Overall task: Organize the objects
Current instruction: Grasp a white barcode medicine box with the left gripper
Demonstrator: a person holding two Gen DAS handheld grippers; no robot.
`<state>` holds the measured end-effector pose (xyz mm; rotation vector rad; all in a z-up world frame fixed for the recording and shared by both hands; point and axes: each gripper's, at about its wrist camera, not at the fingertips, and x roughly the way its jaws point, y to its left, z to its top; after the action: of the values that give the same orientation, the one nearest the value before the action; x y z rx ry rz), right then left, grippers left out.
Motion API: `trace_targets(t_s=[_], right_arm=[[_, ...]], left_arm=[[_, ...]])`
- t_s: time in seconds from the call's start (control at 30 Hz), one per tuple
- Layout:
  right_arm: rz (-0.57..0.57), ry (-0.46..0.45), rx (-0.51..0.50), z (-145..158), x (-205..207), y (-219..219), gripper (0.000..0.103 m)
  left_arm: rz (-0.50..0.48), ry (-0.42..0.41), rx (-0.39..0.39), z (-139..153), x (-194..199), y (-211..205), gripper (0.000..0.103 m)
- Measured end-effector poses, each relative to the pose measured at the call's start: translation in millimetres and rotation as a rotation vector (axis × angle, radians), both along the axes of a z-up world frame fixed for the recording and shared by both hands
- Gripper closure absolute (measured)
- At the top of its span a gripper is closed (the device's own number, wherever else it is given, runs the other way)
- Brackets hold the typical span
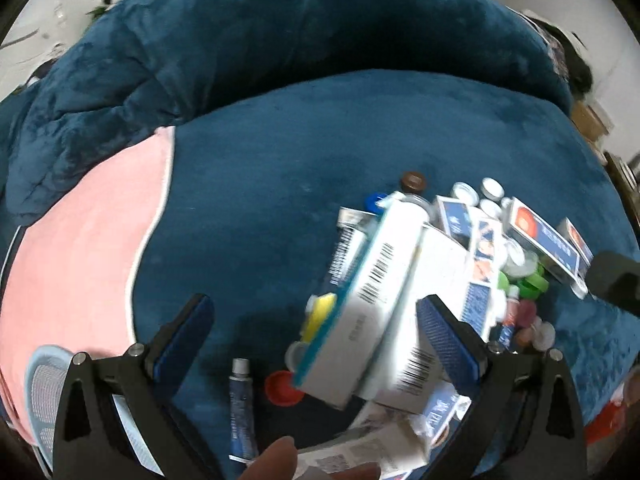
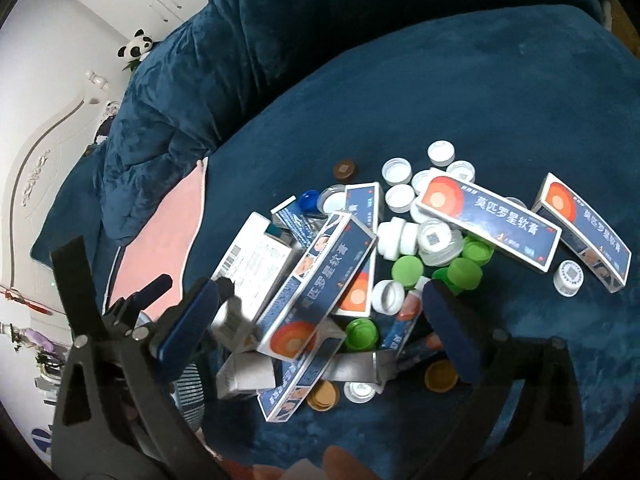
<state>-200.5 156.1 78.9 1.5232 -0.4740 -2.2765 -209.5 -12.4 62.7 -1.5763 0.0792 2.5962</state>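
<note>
A heap of medicine boxes, tubes and bottle caps lies on a dark blue plush cushion (image 1: 280, 140). In the left wrist view my left gripper (image 1: 316, 320) is open, fingers wide apart above a white box with barcodes (image 1: 376, 280). A small blue tube (image 1: 242, 408) and a red cap (image 1: 282, 388) lie below it. In the right wrist view my right gripper (image 2: 320, 312) is open over the heap, above a blue box with an orange circle (image 2: 320, 292). White caps (image 2: 396, 172), green caps (image 2: 464, 272) and two more blue boxes (image 2: 488, 220) lie beyond. Nothing is held.
A pink cloth patch (image 1: 80, 248) covers the cushion's left side. A raised blue cushion wall (image 1: 320, 20) curves behind. A light blue mesh basket (image 1: 44, 392) sits at lower left. The left gripper (image 2: 136, 308) shows at the left of the right wrist view.
</note>
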Motion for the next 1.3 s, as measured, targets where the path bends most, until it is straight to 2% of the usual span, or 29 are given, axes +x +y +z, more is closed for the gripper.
trace_targets(t_s=[0.13, 0.33, 0.5, 0.63, 0.73, 0.87, 0.93, 0.97, 1.03, 1.13, 1.17, 1.2, 1.3], right_arm=[[-0.006, -0.012, -0.002, -2.0, -2.5, 4.2, 0.000], [0.005, 0.001, -0.003, 0.0, -5.1, 5.2, 0.000], [0.006, -0.015, -0.005, -3.8, -5.2, 3.7, 0.000], [0.018, -0.009, -0.002, -2.5, -3.7, 0.5, 0.000], [0.018, -0.005, 0.001, -1.9, -2.6, -0.3, 0.000], [0.012, -0.008, 0.001, -2.9, -4.0, -0.1, 0.000], [0.012, -0.012, 0.000, -3.8, -5.3, 0.0, 0.000], [0.013, -0.012, -0.001, -3.9, -5.9, -0.1, 0.000], [0.017, -0.008, 0.004, -4.0, -5.7, -0.8, 0.000], [0.022, -0.007, 0.007, -4.6, -5.3, -1.4, 0.000], [0.026, -0.008, 0.008, -5.0, -5.4, -2.0, 0.000], [0.027, -0.009, 0.010, -5.5, -4.8, -2.8, 0.000], [0.029, -0.012, 0.014, -7.0, -4.9, -4.6, 0.000]], left_arm=[[-0.064, -0.014, 0.003, -5.2, 1.7, 15.1, 0.001], [0.000, 0.018, 0.067, 5.6, 1.2, -2.4, 0.001], [0.056, 0.010, 0.046, 4.7, -8.1, -22.6, 0.001], [0.021, -0.024, -0.018, -6.3, -13.2, -17.5, 0.001], [-0.016, -0.032, 0.005, -7.6, -12.2, -10.8, 0.001], [-0.101, -0.047, -0.012, -13.5, -9.5, 6.2, 0.001], [-0.102, -0.051, -0.030, -18.4, -10.4, 10.0, 0.001], [-0.088, -0.054, -0.015, -19.8, -12.0, 7.4, 0.001], [-0.051, -0.064, 0.047, -21.3, -15.2, -2.0, 0.010], [-0.022, -0.068, 0.105, -21.9, -13.2, -11.7, 0.049], [-0.019, -0.070, 0.119, -22.0, -11.5, -12.5, 0.071], [-0.009, -0.071, 0.131, -21.6, -9.7, -14.2, 0.077], [0.028, -0.057, 0.161, -17.2, -1.5, -22.7, 0.077]])
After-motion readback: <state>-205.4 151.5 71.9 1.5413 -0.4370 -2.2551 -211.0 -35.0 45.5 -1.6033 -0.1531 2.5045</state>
